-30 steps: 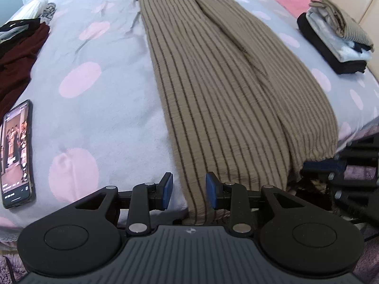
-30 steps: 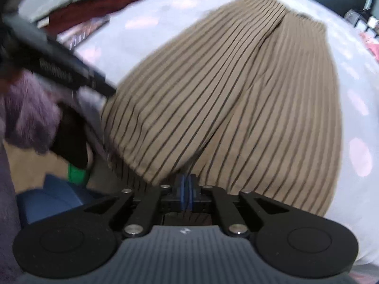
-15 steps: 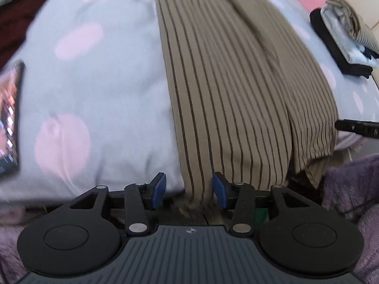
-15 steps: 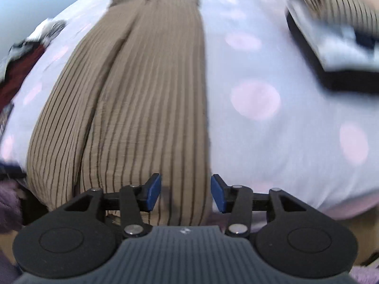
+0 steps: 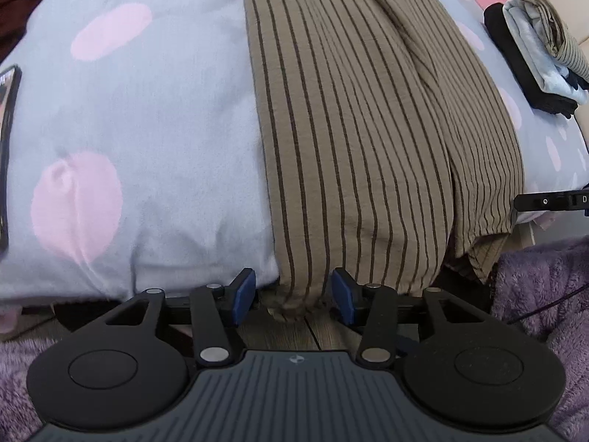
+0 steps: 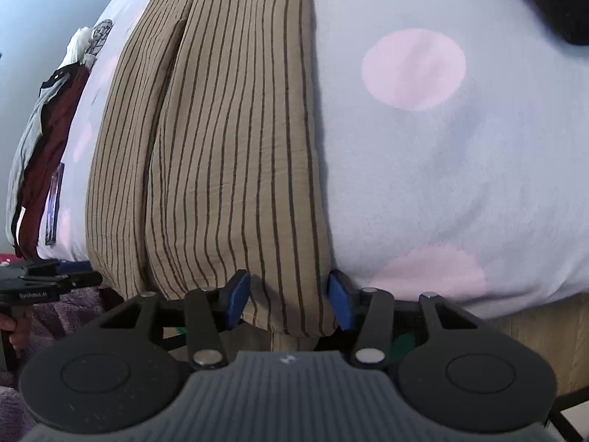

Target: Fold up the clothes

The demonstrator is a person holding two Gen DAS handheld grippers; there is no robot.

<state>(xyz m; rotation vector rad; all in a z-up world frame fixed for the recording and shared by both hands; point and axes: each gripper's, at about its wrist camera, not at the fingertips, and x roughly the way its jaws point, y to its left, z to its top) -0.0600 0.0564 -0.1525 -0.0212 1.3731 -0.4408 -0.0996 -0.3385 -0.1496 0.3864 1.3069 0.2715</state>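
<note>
Tan trousers with dark stripes [image 5: 349, 129] lie lengthwise on the bed, and their leg ends hang over the near edge. My left gripper [image 5: 293, 298] is open at the left leg's hem. The cloth hangs between the blue pads [image 5: 243, 296] with gaps on both sides. My right gripper [image 6: 288, 300] is open at the right leg's hem [image 6: 287, 316], with the striped cloth [image 6: 228, 129] between its pads, which do not squeeze it. Each view shows the other gripper at its edge: the right one [image 5: 552, 200] and the left one [image 6: 48, 283].
The bed sheet [image 5: 147, 110] is pale grey-blue with pink dots. A phone [image 5: 7, 154] lies at the left edge. A stack of folded clothes [image 5: 533, 55] sits at the far right. Dark red and grey garments [image 6: 48, 140] lie on the far left. Purple fleece [image 5: 545, 294] is below the bed edge.
My right gripper went from shut to open and swung across to the right leg's hem. My left gripper widened its jaws and sank to the left hem at the bed edge.
</note>
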